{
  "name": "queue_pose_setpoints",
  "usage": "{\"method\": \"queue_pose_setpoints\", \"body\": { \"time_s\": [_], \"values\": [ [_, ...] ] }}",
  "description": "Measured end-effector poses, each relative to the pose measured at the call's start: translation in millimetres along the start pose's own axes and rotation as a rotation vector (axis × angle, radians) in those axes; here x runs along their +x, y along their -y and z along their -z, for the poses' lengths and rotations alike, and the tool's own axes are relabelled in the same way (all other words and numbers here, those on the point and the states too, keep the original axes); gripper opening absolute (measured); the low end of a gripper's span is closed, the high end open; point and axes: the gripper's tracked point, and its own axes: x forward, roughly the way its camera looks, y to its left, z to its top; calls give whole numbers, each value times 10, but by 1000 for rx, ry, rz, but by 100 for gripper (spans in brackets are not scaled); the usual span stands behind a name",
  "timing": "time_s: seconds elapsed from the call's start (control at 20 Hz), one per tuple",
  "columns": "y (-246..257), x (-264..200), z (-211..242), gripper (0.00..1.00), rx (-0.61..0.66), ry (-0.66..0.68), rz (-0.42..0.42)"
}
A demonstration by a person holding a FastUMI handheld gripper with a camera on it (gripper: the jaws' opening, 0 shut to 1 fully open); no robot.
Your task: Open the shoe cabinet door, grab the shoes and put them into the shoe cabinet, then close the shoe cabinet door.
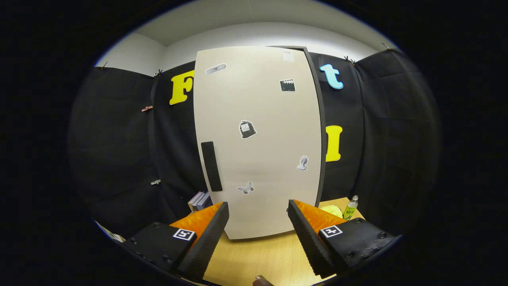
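Observation:
A tall pale shoe cabinet (258,139) stands on the wooden table (254,258) straight ahead of my fingers. Its door is closed and carries several small stickers. A dark vertical handle (211,166) sits on the door's left side, above and just beyond my left finger (204,242). My gripper (258,210) is open, with the door's lower part showing in the wide gap between the fingers and nothing held. A small dark rounded thing (262,281) pokes up at the table's near edge; I cannot tell what it is.
Right of the cabinet, on the table, stand a green bottle (351,207) and a yellow-green object (331,210). A few books (200,200) lean at the cabinet's lower left. Black cloth walls close the booth behind and to both sides.

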Motion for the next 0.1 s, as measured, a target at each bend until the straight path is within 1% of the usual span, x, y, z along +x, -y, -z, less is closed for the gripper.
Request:
{"method": "queue_pose_setpoints", "body": {
  "time_s": [0.1],
  "values": [
    [11, 6, -4, 98, 3, -1, 4]
  ]
}}
